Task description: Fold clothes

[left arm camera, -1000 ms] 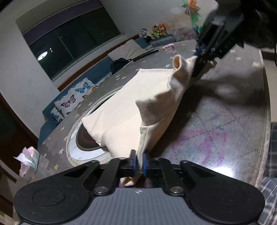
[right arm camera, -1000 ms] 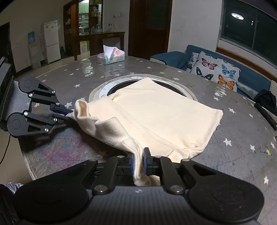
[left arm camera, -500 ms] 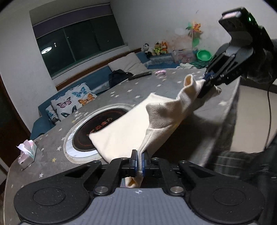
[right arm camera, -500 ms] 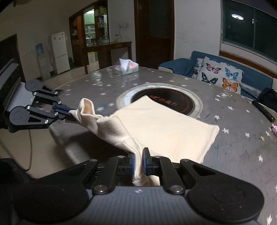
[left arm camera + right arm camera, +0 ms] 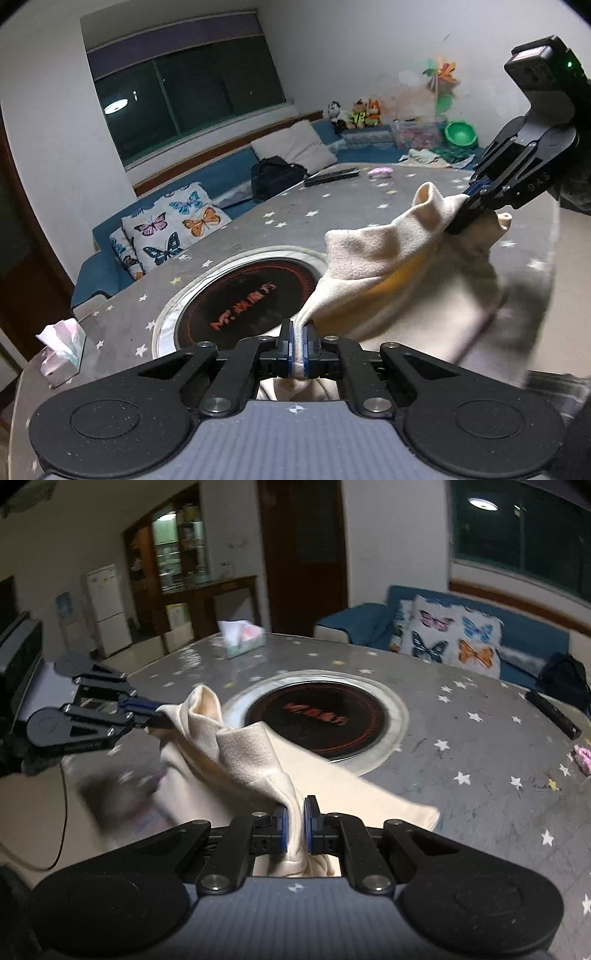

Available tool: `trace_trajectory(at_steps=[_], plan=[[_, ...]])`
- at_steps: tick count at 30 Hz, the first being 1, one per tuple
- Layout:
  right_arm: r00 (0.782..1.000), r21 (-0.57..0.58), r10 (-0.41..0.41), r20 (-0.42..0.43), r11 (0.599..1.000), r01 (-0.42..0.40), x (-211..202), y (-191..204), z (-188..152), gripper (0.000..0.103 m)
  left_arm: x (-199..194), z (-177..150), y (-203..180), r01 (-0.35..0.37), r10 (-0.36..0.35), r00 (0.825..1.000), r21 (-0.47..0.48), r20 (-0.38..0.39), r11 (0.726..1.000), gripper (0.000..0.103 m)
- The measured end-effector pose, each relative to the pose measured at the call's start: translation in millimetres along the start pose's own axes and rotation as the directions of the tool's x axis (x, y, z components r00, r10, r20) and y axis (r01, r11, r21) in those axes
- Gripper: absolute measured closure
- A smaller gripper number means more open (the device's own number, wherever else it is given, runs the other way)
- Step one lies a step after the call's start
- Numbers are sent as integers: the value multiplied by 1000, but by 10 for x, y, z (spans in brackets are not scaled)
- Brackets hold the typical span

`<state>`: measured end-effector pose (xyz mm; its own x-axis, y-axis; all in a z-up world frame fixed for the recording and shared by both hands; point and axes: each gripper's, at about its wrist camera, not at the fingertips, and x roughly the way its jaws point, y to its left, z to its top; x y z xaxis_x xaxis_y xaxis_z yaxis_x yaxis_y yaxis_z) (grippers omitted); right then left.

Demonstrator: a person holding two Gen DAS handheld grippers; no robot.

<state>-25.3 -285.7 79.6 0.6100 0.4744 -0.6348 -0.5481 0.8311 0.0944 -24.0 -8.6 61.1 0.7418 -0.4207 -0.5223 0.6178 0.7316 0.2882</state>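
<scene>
Above the grey star-printed round worktop, our left tongs and right tongs each pinch the cream fleece garment; it has risen and slid nearward off the worktop's dark centre disc, likely mid-fold.

You have a round grey counter dotted with small white and yellow stars, with a circular black cooktop set in a pale ring at its middle and red lettering across it. A tissue box stands near the far edge in the right wrist view. A long black remote lies near the sofa-side rim, with a small pink object close by. Part of the cream garment rests on the counter just beside the cooktop ring, its edge overlapping it.
</scene>
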Motion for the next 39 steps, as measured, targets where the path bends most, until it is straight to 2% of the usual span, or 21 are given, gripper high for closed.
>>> trace_trajectory(at_steps=[5,9,11,12,13,16,18,20,23,27,30,32,34,39], plan=[[997,97,-22,-69,995,29,623,-395,44,95,686,36,181,20,-23,996,-29,-86,999,98],[996,176,-52,-72,982,64,953,-611,-20,95,1097,-59,247,4,-11,990,-49,-143,999,98],[995,184,-80,-54,979,89,1046,-657,-63,92,1190,-97,267,-6,-3,988,-58,-157,998,93],[995,205,-94,-43,974,101,1059,-687,-81,82,1233,-113,279,-11,1,987,-62,-163,998,92],[994,234,-102,-35,966,108,1051,-740,-97,76,1253,-106,303,-18,6,986,-72,-166,997,89],[987,305,-159,-15,940,156,1000,-874,-119,74,1233,-58,358,-31,15,987,-96,-159,995,88],[969,296,-245,-17,925,239,947,-883,-102,73,1191,-1,366,-25,9,989,-111,-147,993,88],[955,270,-297,6,920,284,864,-836,-85,74,1150,57,373,-20,3,991,-127,-135,992,88],[969,218,-244,40,948,230,778,-653,-49,75,1090,144,377,-9,-9,993,-149,-116,989,88],[988,147,-156,26,978,150,898,-422,-18,78,1157,253,168,64,-78,991,-129,-109,990,88],[987,163,-159,-15,974,159,1093,-400,-41,78,1341,289,65,99,-118,983,-136,-141,986,88],[983,189,-178,-48,965,184,1181,-453,-89,81,1476,284,28,94,-118,977,-140,-177,986,88],[983,197,-179,-46,963,185,1157,-475,-94,81,1555,256,11,91,-117,975,-143,-190,986,90],[983,161,-181,-6,970,180,1085,-362,17,80,1529,291,118,82,-115,979,-198,-166,977,88]])
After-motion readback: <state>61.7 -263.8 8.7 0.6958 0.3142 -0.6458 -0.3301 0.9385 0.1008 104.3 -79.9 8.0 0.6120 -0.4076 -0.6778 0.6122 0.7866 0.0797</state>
